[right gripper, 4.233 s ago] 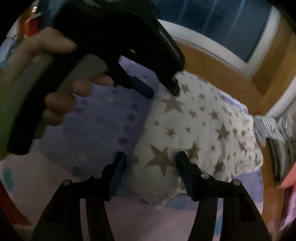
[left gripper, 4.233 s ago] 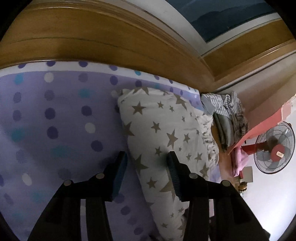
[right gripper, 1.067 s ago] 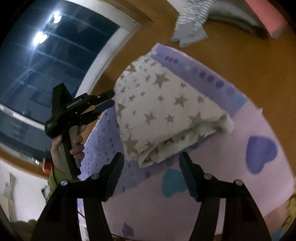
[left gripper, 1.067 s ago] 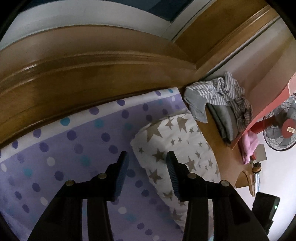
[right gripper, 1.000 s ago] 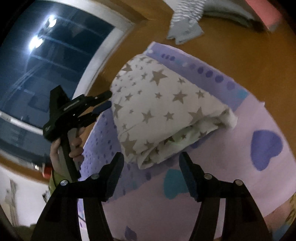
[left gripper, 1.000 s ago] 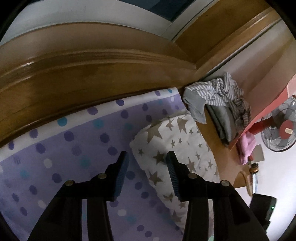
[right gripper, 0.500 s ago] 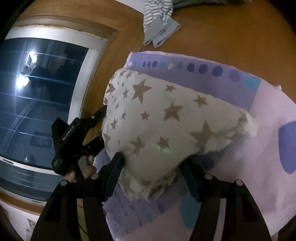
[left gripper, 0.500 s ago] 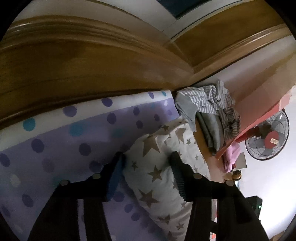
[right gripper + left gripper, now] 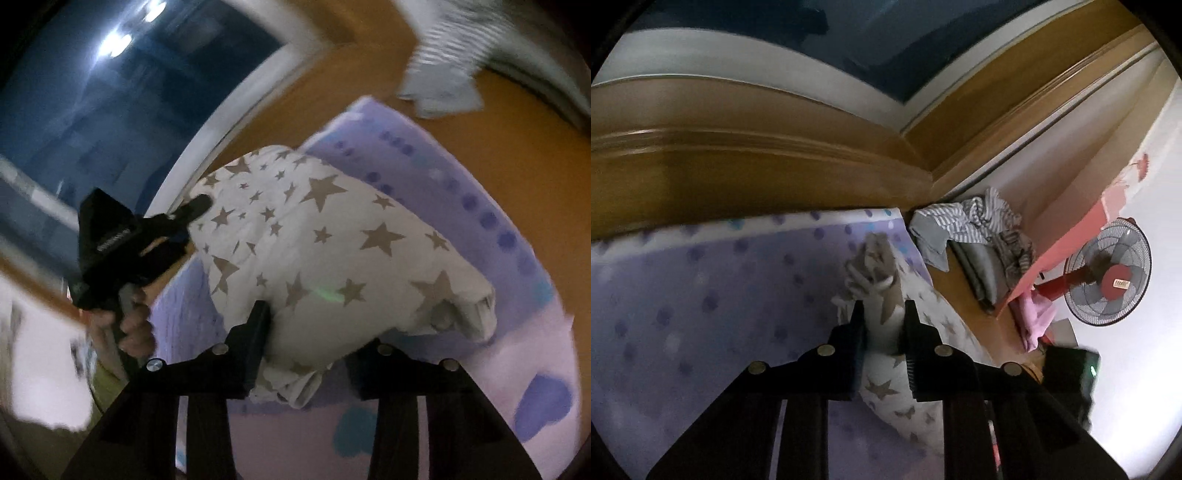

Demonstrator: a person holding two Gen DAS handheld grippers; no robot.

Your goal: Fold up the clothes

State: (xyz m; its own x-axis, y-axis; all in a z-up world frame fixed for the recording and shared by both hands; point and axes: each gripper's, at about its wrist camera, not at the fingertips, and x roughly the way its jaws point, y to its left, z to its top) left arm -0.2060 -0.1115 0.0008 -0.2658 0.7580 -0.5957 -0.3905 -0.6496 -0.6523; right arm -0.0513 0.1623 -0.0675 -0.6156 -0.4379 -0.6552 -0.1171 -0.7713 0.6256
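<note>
Star-print quilt [image 9: 332,240] lengthwise between closing left gripper [image 9: 883,314] and right gripper [image 9: 314,332], both gripping.

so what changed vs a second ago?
Both tongs came onto the star-print bundle and are closing on it: left tongs pinch a bunched corner, right tongs straddle the near end. Polka-dot sheet and striped clothes pile unchanged.

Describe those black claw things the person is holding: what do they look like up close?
Each claw is matt black plastic: two flat struts with round silver bolts, ending in two blunt upright fingers. Seen from the right claw, the left claw is a chunky pistol shape with pale lettering on its side and a grey handle. A yellow-green sleeve shows below it.
</note>
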